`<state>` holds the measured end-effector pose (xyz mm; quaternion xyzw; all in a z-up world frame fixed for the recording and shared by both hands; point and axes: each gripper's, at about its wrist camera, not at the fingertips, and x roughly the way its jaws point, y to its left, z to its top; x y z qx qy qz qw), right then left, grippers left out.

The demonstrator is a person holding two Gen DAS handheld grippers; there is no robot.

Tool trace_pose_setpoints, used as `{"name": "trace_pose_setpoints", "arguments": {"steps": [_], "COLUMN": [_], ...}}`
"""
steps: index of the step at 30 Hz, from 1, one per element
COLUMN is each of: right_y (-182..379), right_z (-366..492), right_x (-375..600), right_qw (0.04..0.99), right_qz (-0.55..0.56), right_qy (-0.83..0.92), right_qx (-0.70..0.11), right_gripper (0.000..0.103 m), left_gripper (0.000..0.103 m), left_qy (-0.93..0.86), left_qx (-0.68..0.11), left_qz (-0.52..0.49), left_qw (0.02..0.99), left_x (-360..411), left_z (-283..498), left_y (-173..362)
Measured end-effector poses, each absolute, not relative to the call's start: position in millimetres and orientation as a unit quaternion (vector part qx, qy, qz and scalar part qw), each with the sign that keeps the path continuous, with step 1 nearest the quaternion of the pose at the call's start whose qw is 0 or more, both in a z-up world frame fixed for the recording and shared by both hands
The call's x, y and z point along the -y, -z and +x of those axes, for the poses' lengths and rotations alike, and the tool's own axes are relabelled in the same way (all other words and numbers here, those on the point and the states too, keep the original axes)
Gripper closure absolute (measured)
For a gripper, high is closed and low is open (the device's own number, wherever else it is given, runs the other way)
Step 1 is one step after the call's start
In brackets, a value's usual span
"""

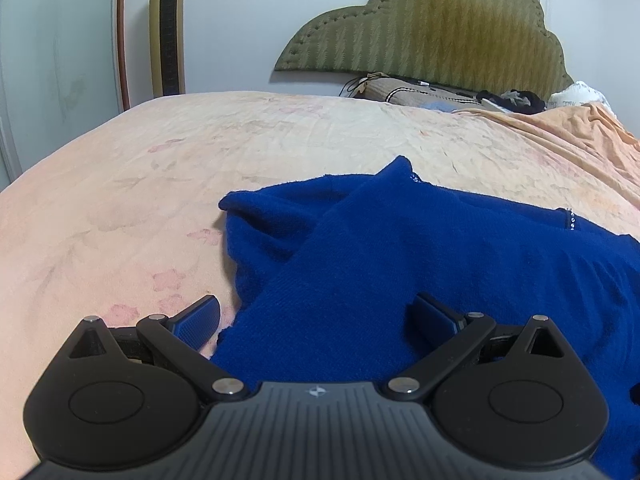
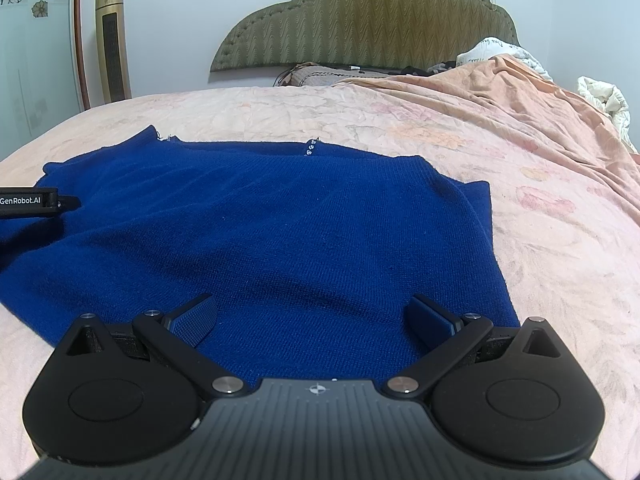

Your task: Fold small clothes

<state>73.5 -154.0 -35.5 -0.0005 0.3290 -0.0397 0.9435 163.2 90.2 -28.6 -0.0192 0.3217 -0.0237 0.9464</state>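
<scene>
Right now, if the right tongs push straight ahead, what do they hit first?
The blue sweater. The right tongs are open and aimed across its flat body, so they would likely meet knit fabric at once; depth is hard to judge. Beyond it lies only the bedspread.

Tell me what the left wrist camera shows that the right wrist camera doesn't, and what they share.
Only the left wrist view shows the folded-over sleeve bunched on the sweater's left side. Only the right wrist view shows the sweater's right edge, the white quilt, and the left gripper's body seen side-on. Both share the blue sweater on the peach bedsheet, the green headboard, the gold tower fan, and open jaws.
</scene>
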Motion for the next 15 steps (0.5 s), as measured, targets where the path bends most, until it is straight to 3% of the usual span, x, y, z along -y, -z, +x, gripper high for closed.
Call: {"name": "trace_pose_setpoints", "arguments": {"steps": [8, 15], "right_y": [26, 18], "right_z": [57, 59], "right_x": [153, 142], "right_qw": [0.956, 0.952], "right_qz": [0.027, 0.021], "right_qy": [0.069, 0.086], "right_qx": [-0.283, -0.293], "right_gripper": [0.001, 0.001], "left_gripper": [0.0, 0.0], "left_qy": [0.03, 0.032], "left_qx": [-0.325, -0.327], "left_qz": [-0.015, -0.011], "left_qw": [0.945, 0.945], "left_x": [-92, -92], "left_z": [164, 164], "left_y": [27, 27]}}
